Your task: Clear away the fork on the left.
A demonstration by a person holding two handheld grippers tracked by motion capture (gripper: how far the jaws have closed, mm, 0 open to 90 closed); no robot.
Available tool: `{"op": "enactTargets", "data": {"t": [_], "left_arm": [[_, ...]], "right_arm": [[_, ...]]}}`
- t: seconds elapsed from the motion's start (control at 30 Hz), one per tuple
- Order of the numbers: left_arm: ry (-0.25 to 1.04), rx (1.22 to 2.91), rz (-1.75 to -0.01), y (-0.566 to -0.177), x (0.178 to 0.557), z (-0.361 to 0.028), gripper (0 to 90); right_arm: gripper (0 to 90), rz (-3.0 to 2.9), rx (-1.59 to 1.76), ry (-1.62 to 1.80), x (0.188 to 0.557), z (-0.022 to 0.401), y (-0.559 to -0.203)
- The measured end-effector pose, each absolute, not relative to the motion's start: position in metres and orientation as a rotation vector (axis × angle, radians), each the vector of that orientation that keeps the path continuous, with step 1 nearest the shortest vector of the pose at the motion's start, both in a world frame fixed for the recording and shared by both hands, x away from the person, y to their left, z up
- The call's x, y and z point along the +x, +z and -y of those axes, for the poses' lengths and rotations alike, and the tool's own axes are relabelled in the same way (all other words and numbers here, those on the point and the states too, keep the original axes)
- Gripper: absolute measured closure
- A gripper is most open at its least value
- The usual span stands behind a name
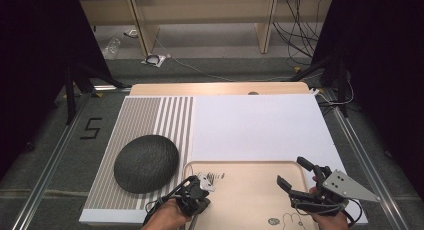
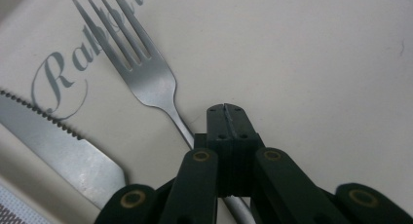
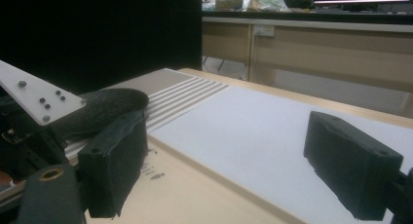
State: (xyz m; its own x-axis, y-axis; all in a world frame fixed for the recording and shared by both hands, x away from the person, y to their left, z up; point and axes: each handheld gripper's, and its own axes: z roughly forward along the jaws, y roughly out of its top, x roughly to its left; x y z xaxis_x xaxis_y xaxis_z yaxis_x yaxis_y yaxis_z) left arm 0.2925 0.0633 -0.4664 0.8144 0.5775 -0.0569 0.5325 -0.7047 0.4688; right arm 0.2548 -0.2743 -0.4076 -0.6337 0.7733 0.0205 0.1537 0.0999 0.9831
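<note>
- The left gripper [image 1: 200, 182] sits low over the near left corner of a pale wooden tray [image 1: 250, 166], its two black jaws pressed tight together with no gap showing between them.
- In the left gripper view those closed jaws meet right over the handle of a fork [image 2: 146, 70]; the handle runs under them and comes out again below. I cannot tell whether they pinch the handle or merely rest on it.
- The fork lies flat on the tray, tines pointing away from the gripper and crossing some grey script lettering printed on the tray's surface.
- Just beside the fork, on its left in that view, lies a knife [image 2: 58, 146] with a serrated edge, also flat on the tray, apart from the fork.
- The right gripper [image 1: 295, 175] hangs over the tray's near right corner, its jaws spread wide with nothing between them; a grey three-cornered plate rides on top of it.
- A small rabbit drawing [image 1: 290, 221] is printed at the tray's near edge, close to the right gripper.
- Left of the tray, a dark round textured bowl-like thing [image 1: 146, 162] rests upside down on a striped placemat [image 1: 150, 115].
- A white sheet [image 1: 255, 125] covers the desk [image 1: 220, 88] beyond the tray.
</note>
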Motion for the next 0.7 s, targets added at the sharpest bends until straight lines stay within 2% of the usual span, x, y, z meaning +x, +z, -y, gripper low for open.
{"op": "enactTargets", "data": {"t": [0.7], "left_arm": [[0.123,2.517,-0.906,-0.465,0.305,-0.08,89.2]], "right_arm": [[16.9,-1.874,0.91,1.56,0.254,0.274,-0.407]]}}
